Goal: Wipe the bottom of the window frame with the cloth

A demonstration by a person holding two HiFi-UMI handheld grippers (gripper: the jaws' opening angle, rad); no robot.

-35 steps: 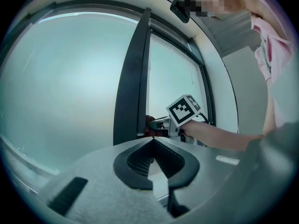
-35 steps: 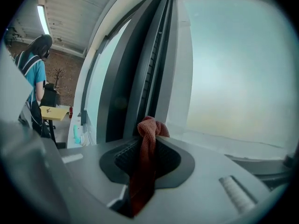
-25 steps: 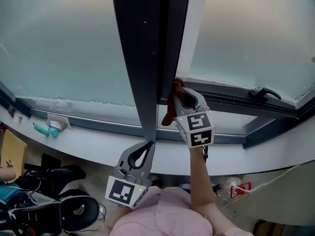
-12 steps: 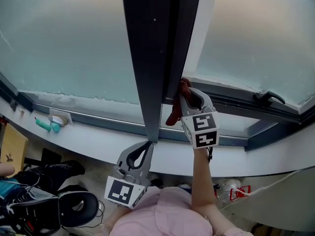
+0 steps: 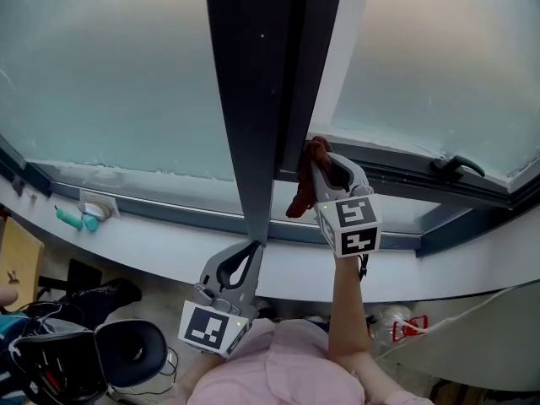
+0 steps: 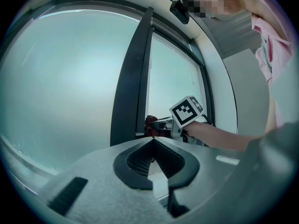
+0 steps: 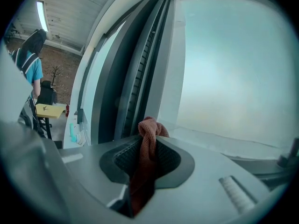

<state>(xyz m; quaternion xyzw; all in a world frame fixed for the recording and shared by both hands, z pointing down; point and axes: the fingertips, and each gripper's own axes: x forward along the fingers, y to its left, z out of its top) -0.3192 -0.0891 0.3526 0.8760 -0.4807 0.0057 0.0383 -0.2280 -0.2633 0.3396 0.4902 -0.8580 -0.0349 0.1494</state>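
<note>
Frosted glazing [image 5: 110, 74] backs the window frame [image 5: 405, 175], at whose bottom rail, in the corner beside the dark upright [image 5: 253, 99], the right gripper [image 5: 325, 165] clamps the rust-red cloth [image 5: 301, 197], apparently placed for wiping, while the left gripper [image 5: 251, 251], closed on nothing, hangs low and clear.

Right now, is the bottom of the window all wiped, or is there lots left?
Done: the cloth is picked up and pinched in the right gripper. In hand: it sits at the corner where the dark post meets the bottom frame. Left: the whole rail running toward the handle, though I can't tell which parts are already clean. The left gripper hangs low, shut and empty.
</note>
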